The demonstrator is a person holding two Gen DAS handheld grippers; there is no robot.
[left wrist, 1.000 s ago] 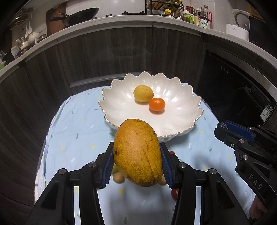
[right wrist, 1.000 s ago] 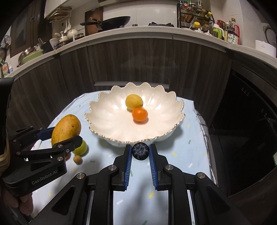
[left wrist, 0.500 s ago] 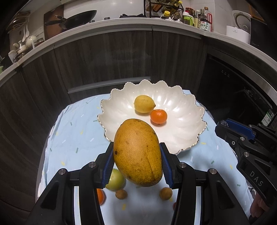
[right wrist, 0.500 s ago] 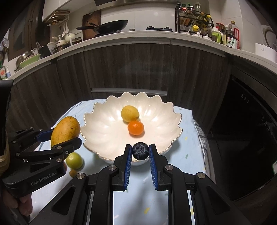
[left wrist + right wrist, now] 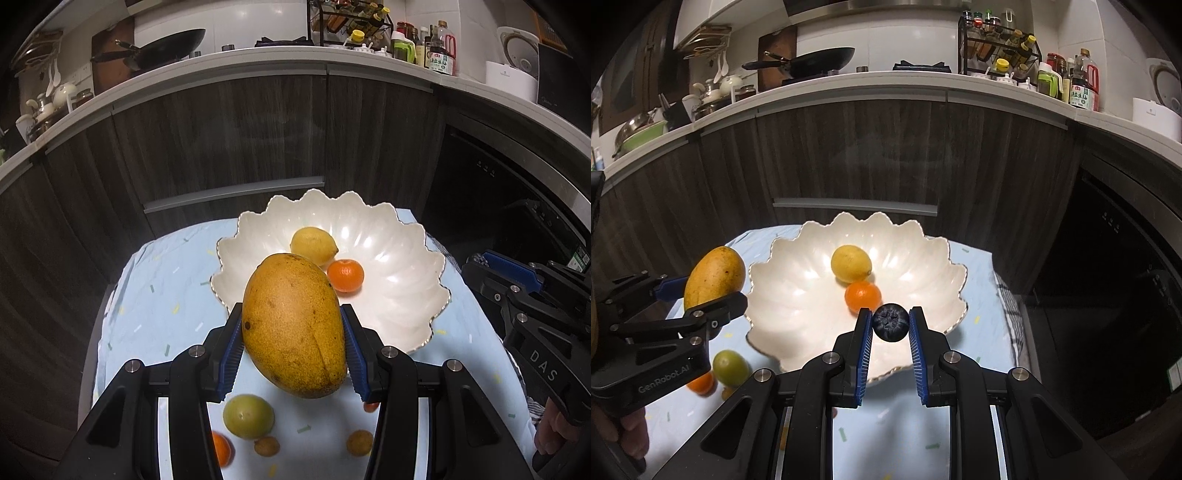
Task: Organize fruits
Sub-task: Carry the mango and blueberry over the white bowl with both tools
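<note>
Left tool [image 5: 291, 345] is clamped across the mango [image 5: 295, 326]'s middle, held up near the bowl [image 5: 413, 295]'s rim; looks heavy and smooth, so a mid-body grip seems right. Right tool [image 5: 891, 326] pinches a blueberry [image 5: 891, 322] over the bowl: tiny, soft, probably easy to squash.

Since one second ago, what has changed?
Both claws advanced toward the bowl: the right claw now holds the blueberry over its near rim, and the left claw brought the mango closer. Both grips, lemon and orange are unchanged.
</note>
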